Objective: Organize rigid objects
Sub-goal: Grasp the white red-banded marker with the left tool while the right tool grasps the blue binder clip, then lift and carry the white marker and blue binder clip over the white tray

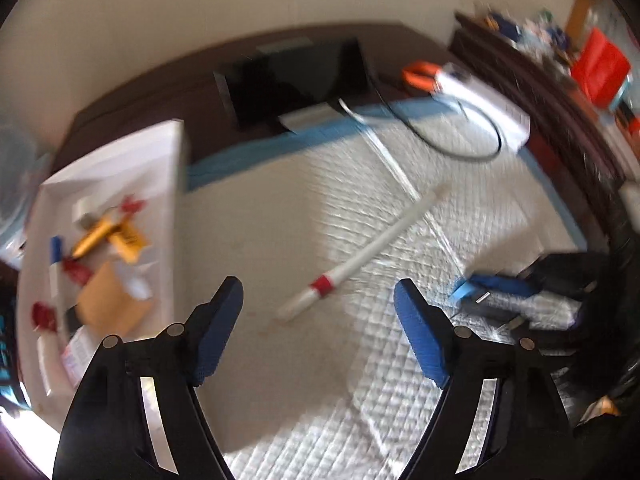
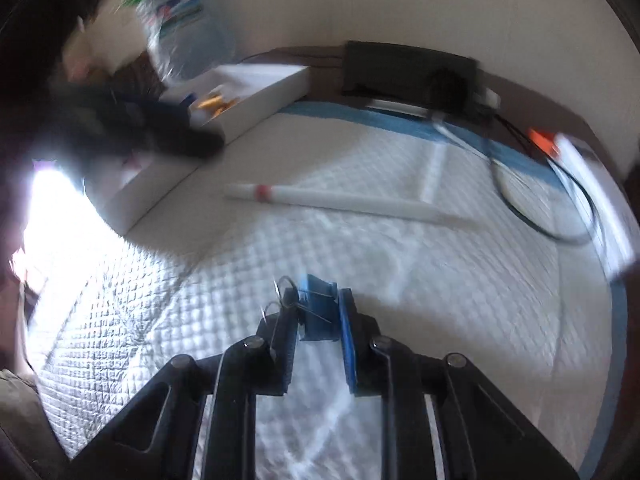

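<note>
White quilted mat (image 1: 304,208) with a blue edge covers most of the desk, sun patch across it. White tray (image 1: 120,168) sits at the mat's left side, already full of small stuff: gold tube, yellow tag, red bits, a blue-capped marker, all blurry. Black box (image 1: 296,80) stands at the back against the wall, cable (image 1: 472,136) looping off to its right.

Long white pen (image 1: 360,256) with a red band lies flat on the mat, well apart from the tray. From the left wrist, runs diagonally, fat banded end near and lower left, thin tip up and right. From the right wrist, lies almost sideways, banded end left toward the tray, tip right.

Left gripper (image 1: 318,320) angled steeply down over the mat, jaws spread wide with nothing between, pen's fat end just past the gap. Not touching it.

Right gripper (image 2: 318,320) also tilted down, low over the mat, jaws clamped on a blue binder clip (image 2: 318,308). Clip body squeezed between the pads, wire handles sticking out up and left.

Only the left wrist shows the tray contents and a cluttered shelf far right. Only the right wrist shows the clip grip clearly, plus a plastic bag (image 2: 180,20) behind the tray. Left view catches the clip just as a blue blur at right.
</note>
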A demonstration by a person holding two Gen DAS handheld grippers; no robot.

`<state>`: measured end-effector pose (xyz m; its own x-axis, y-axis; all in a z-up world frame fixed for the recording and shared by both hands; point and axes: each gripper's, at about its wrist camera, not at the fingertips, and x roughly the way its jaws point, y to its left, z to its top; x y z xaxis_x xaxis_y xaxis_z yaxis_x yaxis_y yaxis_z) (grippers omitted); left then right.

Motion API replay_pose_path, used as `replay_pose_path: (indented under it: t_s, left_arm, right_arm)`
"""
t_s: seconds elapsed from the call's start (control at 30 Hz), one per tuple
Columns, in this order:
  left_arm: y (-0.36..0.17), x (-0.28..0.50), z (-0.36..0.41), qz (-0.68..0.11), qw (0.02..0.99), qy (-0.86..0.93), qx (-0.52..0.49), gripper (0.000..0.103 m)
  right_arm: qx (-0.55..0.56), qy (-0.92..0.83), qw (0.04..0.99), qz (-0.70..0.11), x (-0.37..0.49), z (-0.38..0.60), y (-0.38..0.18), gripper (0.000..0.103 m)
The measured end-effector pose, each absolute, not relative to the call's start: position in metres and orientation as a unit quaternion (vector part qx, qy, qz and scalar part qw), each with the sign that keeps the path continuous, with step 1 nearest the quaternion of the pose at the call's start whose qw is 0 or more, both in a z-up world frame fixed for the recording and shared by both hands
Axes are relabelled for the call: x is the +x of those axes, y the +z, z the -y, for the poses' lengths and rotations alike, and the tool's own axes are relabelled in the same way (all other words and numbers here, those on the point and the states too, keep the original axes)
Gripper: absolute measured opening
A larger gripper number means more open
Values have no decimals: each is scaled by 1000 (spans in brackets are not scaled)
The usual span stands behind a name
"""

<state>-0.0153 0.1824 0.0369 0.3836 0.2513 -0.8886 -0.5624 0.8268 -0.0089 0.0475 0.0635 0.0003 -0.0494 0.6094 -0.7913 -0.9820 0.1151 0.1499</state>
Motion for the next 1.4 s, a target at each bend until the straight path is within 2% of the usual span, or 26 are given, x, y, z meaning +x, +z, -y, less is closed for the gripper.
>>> replay_pose_path:
  t_s: [0.23, 0.3, 0.33, 0.37, 0.4, 0.47, 0.5, 0.9, 1.4]
  left_arm:
    - [5, 32, -178, -536, 812, 201, -113, 69]
    - [-1, 35, -178, -534, 816, 191, -111, 53]
    - [-2, 35, -180, -532, 817, 189, -117, 50]
    - [-1, 34, -180, -527, 819, 191, -119, 43]
    - [0, 33, -180, -525, 822, 188, -120, 28]
    - [1, 34, -174, -525, 824, 178, -116, 13]
    - [1, 34, -170, -526, 825, 179, -108, 11]
    - [22, 15, -155, -489, 835, 211, -135, 11]
    - [120, -34, -122, -379, 877, 266, -126, 11]
  right_arm:
    - [-133, 572, 684, -433, 113, -26, 13, 19]
    - [-112, 566, 691, -436, 122, -21, 18, 19]
    - [-106, 565, 693, -435, 124, -18, 20, 19]
    - [-100, 567, 694, -433, 125, -15, 23, 19]
    - [-97, 568, 694, -432, 124, -15, 26, 19]
    - [-89, 570, 695, -429, 125, -15, 30, 19]
    - [-84, 572, 694, -430, 126, -15, 31, 18]
    - [-63, 585, 702, -403, 117, -17, 62, 18]
    - [-22, 606, 719, -339, 97, 3, 126, 18]
